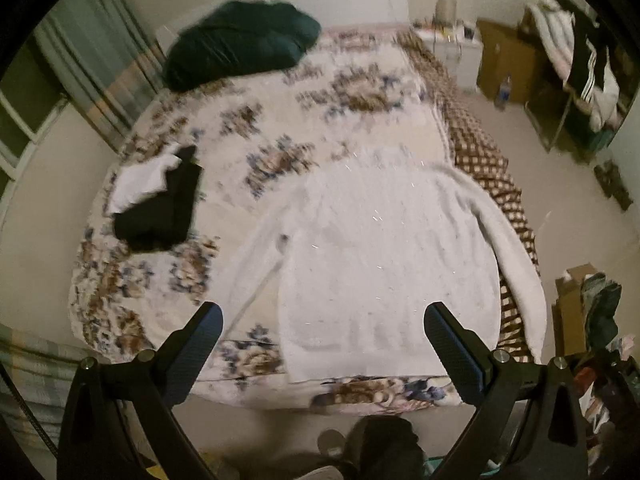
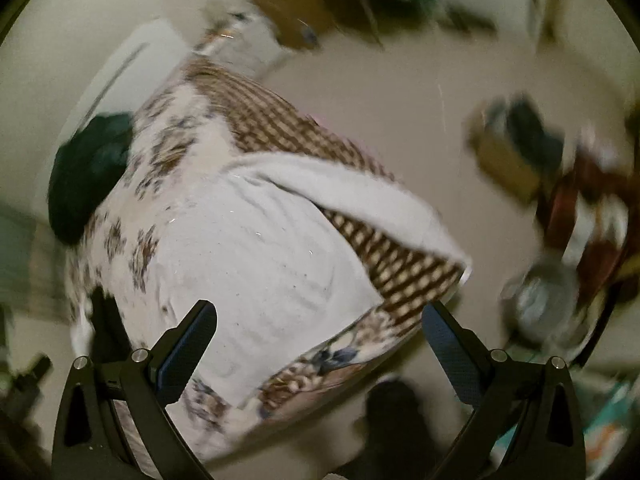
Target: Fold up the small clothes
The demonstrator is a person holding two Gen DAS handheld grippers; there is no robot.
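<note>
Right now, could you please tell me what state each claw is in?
Left claw: open, holding nothing, above the white sweater.
Right claw: open, holding nothing, above the same sweater.

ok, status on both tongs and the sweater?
Left tongs open, empty, above the bed's near edge. Right tongs open, empty. White sweater flat on the floral bedspread, unfolded, one sleeve over the side. Nothing lying on it.

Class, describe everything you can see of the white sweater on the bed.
The white sweater is a soft, knit-looking long-sleeved garment, spread flat and unfolded on the floral bedspread, hem toward the bed's foot. One sleeve lies along its left side; the other trails over the brown checked blanket. Neither open gripper touches it.
</note>
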